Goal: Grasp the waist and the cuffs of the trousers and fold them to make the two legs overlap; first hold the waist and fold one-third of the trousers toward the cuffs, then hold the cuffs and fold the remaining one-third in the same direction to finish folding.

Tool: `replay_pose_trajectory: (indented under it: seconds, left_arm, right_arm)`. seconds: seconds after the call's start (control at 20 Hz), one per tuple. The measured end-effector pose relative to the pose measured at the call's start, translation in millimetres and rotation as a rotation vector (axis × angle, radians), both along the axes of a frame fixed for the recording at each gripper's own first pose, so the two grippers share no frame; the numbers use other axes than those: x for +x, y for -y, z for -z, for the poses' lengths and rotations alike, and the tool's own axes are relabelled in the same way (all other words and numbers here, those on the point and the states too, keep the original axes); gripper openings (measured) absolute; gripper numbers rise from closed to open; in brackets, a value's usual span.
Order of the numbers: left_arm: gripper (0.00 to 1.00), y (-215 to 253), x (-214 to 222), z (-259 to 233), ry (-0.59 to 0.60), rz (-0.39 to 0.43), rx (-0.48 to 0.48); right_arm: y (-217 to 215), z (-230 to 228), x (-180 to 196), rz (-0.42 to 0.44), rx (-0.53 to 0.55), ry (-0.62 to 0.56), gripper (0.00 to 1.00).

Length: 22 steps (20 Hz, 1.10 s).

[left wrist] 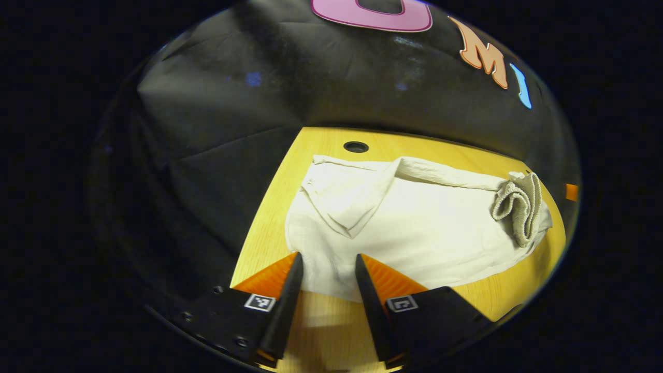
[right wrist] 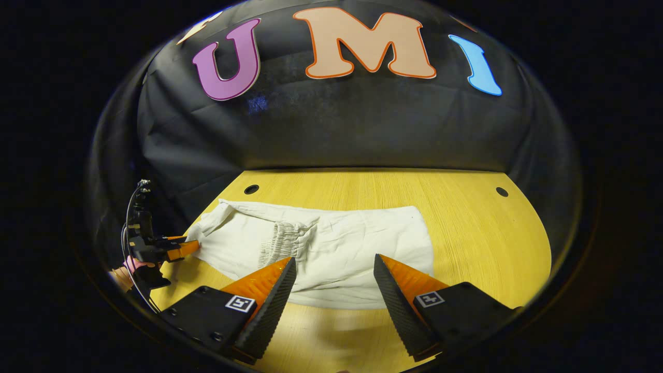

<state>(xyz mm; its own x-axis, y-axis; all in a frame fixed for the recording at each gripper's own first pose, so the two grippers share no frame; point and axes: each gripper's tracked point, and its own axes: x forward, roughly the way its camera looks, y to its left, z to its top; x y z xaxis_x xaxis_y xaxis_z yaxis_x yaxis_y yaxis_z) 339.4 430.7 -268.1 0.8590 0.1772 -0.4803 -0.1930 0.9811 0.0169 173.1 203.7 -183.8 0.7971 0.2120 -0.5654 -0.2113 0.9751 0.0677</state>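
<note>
One pair of trousers (right wrist: 331,254) is lying flat on the wooden table (right wrist: 466,228), already doubled into a rough rectangle. Fabric is off-white, thin woven cloth, soft creases throughout. In the right gripper view the ribbed, gathered elastic waist (right wrist: 282,235) is sitting folded onto the middle of the cloth, while the right-hand edge is running straight and clean. In the left gripper view the same ribbed band (left wrist: 519,207) is showing as a curled grey-beige roll at the far end, and a triangular flap (left wrist: 344,199) is lying turned over near the close end.

Table: yellow wood-grain laminate, smooth, rounded far corners, two round dark holes (right wrist: 251,189) near the back edge.

Two grippers in play. Left gripper (left wrist: 326,264) is hovering with fingers spread, tips just over the near hem of the cloth, nothing pinched. Right gripper (right wrist: 334,267) is likewise released, wedge-shaped fingers with a fine ridged texture standing wide apart above the near edge, gripping nothing.

In the right gripper view the left gripper (right wrist: 173,248) is also showing at the far left, held by a hand (right wrist: 127,269), tip just beside the cloth's left end. A thin black cable (right wrist: 127,223) is looping off its body.
</note>
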Motion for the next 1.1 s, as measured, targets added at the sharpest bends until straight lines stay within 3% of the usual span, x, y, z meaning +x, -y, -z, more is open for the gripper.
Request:
replay_pose_trajectory:
  seconds: [0.1,0.2,0.3,0.7,1.1]
  left_arm:
    - [0.28,11,6,1,0.013,0.004,-0.023]
    - [0.07,16,12,4,0.027,-0.016,-0.03]
    - [0.0,17,11,1,0.035,-0.034,-0.036]
    - [0.0,54,21,-48,0.128,0.042,-0.023]
    - [0.0,151,46,-134,0.265,0.137,-0.028]
  right_arm:
    - [6,0,-6,0.011,-0.008,-0.005,0.96]
    - [11,-1,-11,0.025,-0.007,-0.003,0.97]
    - [19,-5,-17,0.043,-0.01,-0.001,0.97]
    - [57,-28,-27,0.113,-0.001,0.04,0.96]
    - [118,-39,-39,0.127,-0.009,0.056,0.96]
